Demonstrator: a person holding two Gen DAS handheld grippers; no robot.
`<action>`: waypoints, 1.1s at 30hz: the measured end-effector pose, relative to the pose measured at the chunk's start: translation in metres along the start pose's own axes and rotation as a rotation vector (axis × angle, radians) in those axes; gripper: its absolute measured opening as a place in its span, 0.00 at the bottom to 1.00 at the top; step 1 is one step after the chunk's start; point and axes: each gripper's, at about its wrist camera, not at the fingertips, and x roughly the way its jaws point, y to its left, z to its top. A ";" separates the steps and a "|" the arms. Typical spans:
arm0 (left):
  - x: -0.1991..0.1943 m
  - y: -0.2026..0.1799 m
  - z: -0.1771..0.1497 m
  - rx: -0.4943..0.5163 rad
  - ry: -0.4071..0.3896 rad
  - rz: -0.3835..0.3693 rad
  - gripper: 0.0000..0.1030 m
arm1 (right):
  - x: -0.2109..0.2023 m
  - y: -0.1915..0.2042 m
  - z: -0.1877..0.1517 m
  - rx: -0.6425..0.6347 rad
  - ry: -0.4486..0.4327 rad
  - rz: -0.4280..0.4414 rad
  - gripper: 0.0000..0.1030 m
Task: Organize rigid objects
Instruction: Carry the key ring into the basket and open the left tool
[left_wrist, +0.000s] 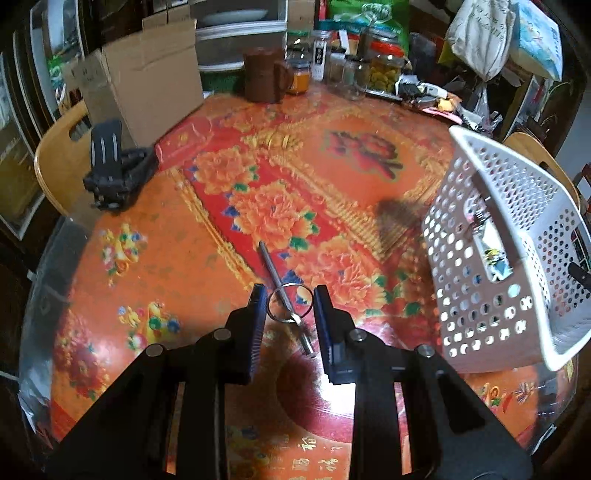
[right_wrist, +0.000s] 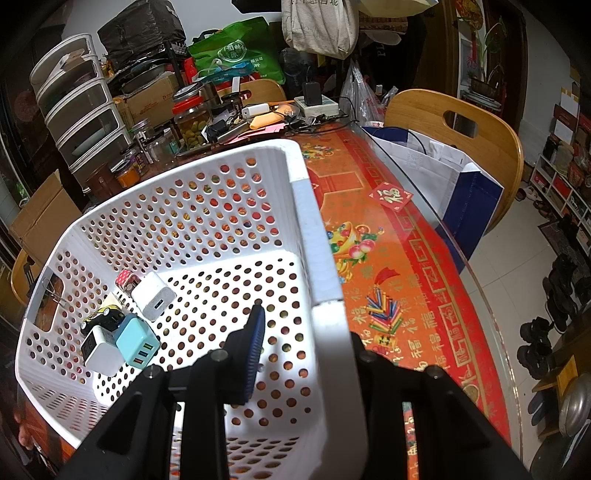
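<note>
Left wrist view: left tool (left_wrist: 290, 301) spread around key ring (left_wrist: 290, 303); right tool (right_wrist: 306, 325) apparently clamps basket (right_wrist: 325, 266) rim.

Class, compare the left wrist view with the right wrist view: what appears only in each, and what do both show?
Only the left wrist view shows the metal rod with key ring lying between the open left tongs.

Only the right wrist view shows the right tongs clamped on the basket wall, and the white charger and blue charger inside.

Both show the white basket and the pickle jar.
</note>
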 end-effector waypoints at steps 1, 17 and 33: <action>-0.003 -0.001 0.001 0.002 -0.004 0.002 0.23 | 0.000 0.000 0.000 0.000 0.000 0.001 0.29; -0.054 -0.018 0.018 0.043 -0.084 -0.027 0.23 | 0.000 -0.002 0.002 -0.003 0.001 0.006 0.29; -0.098 -0.174 0.064 0.332 -0.094 -0.174 0.23 | 0.003 -0.001 0.000 -0.003 0.004 0.007 0.29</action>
